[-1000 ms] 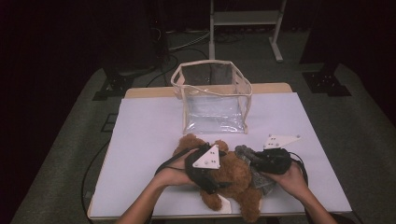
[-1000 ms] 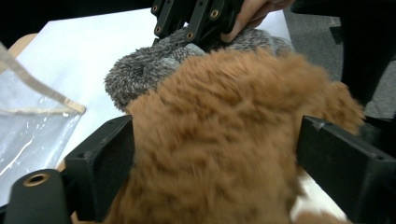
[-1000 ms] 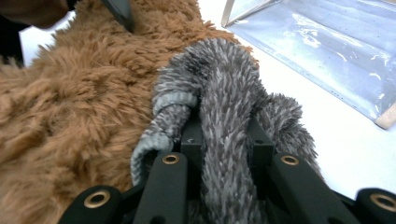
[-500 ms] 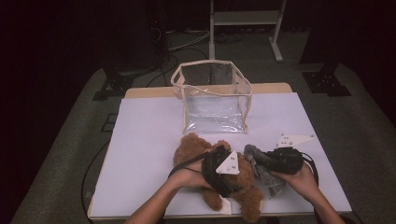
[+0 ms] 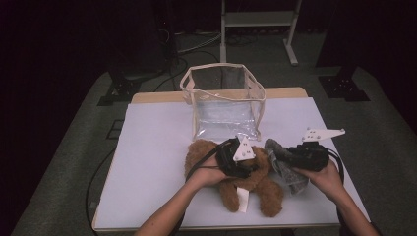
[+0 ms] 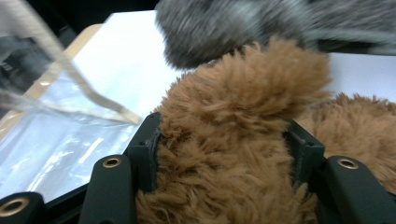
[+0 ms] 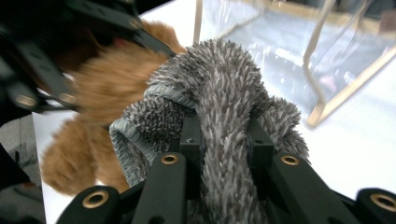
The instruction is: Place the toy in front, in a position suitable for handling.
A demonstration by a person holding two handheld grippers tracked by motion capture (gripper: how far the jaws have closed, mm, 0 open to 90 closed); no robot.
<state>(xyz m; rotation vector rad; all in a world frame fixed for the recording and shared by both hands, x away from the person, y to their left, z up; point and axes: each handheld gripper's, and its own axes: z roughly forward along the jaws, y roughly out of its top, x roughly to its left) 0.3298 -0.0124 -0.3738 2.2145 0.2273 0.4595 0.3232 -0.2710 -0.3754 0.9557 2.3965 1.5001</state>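
Note:
A brown teddy bear (image 5: 246, 189) lies near the front of the white table (image 5: 152, 147). My left gripper (image 5: 252, 165) reaches across the bear from the left. Its jaws have just been closing, and in the left gripper view the pads (image 6: 147, 154) press into a tuft of the bear's fur (image 6: 233, 140). Just right of the bear hangs a grey fuzzy sock (image 5: 287, 169), and my right gripper (image 5: 284, 155) is shut on it. The right gripper view shows the sock (image 7: 224, 88) bunched between the jaws, its ribbed cuff drooping to the left.
A clear plastic bag (image 5: 223, 96) with beige trim stands open-topped behind the bear, mid-table. Its wall also appears in the left gripper view (image 6: 56, 135) and the right gripper view (image 7: 289, 51). A metal stand (image 5: 258, 19) is on the floor beyond the table.
The left gripper slid right across the bear and its jaws closed on the fur. The right gripper carried the grey sock to the right and slightly up.

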